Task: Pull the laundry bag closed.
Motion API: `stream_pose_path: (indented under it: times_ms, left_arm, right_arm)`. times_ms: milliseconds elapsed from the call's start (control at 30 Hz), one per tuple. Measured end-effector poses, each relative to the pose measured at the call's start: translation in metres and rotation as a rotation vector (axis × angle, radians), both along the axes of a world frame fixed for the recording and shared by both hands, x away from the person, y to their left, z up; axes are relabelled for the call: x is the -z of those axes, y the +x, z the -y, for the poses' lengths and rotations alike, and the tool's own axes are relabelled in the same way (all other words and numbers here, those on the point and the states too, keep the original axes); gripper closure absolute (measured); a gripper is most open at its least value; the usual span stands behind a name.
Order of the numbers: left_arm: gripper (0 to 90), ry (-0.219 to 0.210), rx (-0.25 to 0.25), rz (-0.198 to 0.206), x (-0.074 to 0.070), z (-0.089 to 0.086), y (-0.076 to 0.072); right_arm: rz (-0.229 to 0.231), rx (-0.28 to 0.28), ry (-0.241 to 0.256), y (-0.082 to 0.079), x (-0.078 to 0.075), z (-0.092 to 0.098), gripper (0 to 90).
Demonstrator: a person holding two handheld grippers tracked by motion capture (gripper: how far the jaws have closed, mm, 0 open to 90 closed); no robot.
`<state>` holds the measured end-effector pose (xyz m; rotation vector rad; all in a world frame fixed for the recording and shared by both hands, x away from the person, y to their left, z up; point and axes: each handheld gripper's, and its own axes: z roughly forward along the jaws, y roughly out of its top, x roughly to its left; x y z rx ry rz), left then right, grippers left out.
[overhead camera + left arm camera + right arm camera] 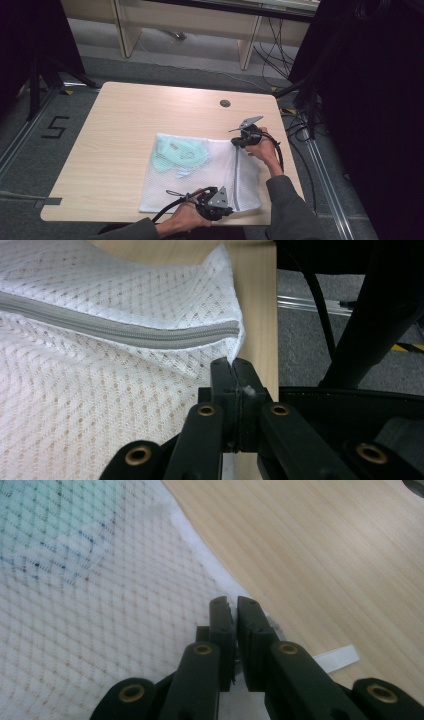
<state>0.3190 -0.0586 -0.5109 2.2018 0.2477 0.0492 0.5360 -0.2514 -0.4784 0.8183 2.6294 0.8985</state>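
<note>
High view: a white mesh laundry bag (200, 175) lies flat on the surface (125, 125), a mint-green garment (177, 155) inside. The left gripper (233, 371) is clenched on the near end of the zipper (125, 330); the right gripper (234, 611) pinches the far corner. The zipper's long axis runs between them.
</note>
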Motion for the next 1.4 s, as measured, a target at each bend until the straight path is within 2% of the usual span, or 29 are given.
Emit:
stream_pose_path:
  times_ms: [300,333,367,467,533,600,667,733,800,867,900,933,1000,1067,1100,1267,1300,1400]
  left_arm:
    - [89.4,-0.004,-0.004,-0.013,0.0,-0.002,0.001]
    - [89.4,-0.01,-0.003,-0.018,0.001,-0.001,0.001]
    - [89.4,0.004,0.001,-0.013,0.001,-0.002,0.001]
    - [89.4,-0.005,-0.002,-0.02,0.001,-0.002,0.001]
    - [89.4,-0.01,0.001,-0.033,0.001,-0.002,0.001]
    - [89.4,-0.018,-0.014,-0.03,0.001,-0.002,-0.001]
    - [89.3,-0.008,-0.008,-0.027,0.0,-0.002,0.001]
    - [89.2,-0.014,-0.02,-0.031,0.002,-0.002,0.003]
    - [89.1,-0.006,-0.018,-0.031,0.002,-0.002,0.004]
    - [88.9,-0.011,-0.02,-0.038,0.002,-0.003,0.005]
    - [88.9,-0.013,-0.022,-0.041,0.001,-0.003,0.005]
    - [88.8,-0.01,-0.022,-0.039,0.0,-0.004,0.006]
    - [88.7,-0.006,-0.023,-0.039,0.0,-0.004,0.006]
    - [88.3,-0.012,-0.028,-0.041,0.001,-0.003,0.006]
    - [88.1,-0.007,-0.029,-0.045,0.001,-0.003,0.006]
    - [86.8,-0.013,-0.041,-0.055,0.001,-0.003,0.007]
    - [85.4,-0.01,-0.046,-0.055,0.001,-0.003,0.008]
    - [80.6,-0.022,-0.053,-0.086,0.001,-0.003,0.009]
  right_arm:
    - [0.004,0.015,0.007,0.002,0.0,0.001,86.4]
    - [-0.011,0.02,-0.001,0.002,-0.001,0.002,86.3]
    - [0.0,0.016,0.016,0.003,0.0,0.002,86.3]
    - [0.016,0.026,0.01,0.003,0.0,0.002,86.3]
    - [-0.001,0.033,0.014,0.003,0.001,0.002,86.3]
    - [-0.003,0.034,0.01,0.003,0.001,0.001,86.3]
    - [-0.006,0.038,0.009,0.003,0.001,0.001,86.3]
    - [0.015,0.031,0.009,0.004,0.001,0.002,86.4]
    - [0.02,0.05,0.01,0.004,0.001,0.002,86.3]
    - [0.005,0.039,-0.003,0.004,-0.001,0.004,86.3]
    - [0.005,0.056,-0.005,0.004,-0.001,0.004,86.3]
    - [0.025,0.041,0.001,0.005,-0.001,0.004,86.3]
    - [0.014,0.096,0.005,0.002,0.0,0.002,86.3]
    - [0.023,0.078,0.012,0.003,0.0,0.001,86.2]
    - [0.037,0.035,0.027,0.004,0.0,0.001,86.2]
    - [0.045,0.042,0.022,0.004,0.001,0.001,85.4]
    - [0.062,0.037,0.015,0.005,0.001,0.0,85.0]
    - [0.063,0.059,0.014,0.004,0.001,-0.002,79.8]
